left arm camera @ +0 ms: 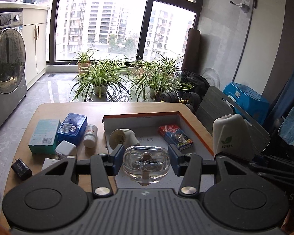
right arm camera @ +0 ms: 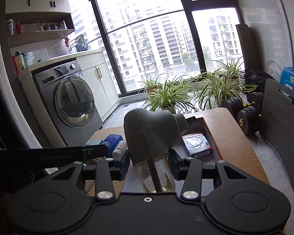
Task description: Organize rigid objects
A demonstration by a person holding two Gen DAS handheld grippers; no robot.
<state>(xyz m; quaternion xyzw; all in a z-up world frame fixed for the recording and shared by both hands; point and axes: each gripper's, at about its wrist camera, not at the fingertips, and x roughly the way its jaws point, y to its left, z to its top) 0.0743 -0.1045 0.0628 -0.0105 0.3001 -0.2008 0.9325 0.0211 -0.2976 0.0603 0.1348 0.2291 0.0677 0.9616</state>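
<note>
My left gripper [left arm camera: 146, 161] is shut on a clear glass bottle [left arm camera: 146, 163] above the near end of a shallow orange-rimmed box [left arm camera: 198, 132]. A white plug-in device [left arm camera: 123, 138] and a red-blue card pack [left arm camera: 175, 137] lie in the box. My right gripper [right arm camera: 150, 165] is shut on a white plug-in vaporizer [right arm camera: 152, 135] with a clear liquid bottle under it, held over the table's near right; it shows in the left wrist view [left arm camera: 232, 135] too. Left of the box lie a teal carton [left arm camera: 45, 137], a blue box [left arm camera: 72, 128], a white pill bottle [left arm camera: 90, 135], a white charger [left arm camera: 65, 149] and a black adapter [left arm camera: 21, 169].
The wooden table [left arm camera: 127, 108] ends at potted plants [left arm camera: 100, 76] on the floor. A washing machine [left arm camera: 6, 62] stands left. Dumbbells [right arm camera: 245, 107], a grey board [right arm camera: 282, 129] and a blue stool [left arm camera: 247, 99] stand right.
</note>
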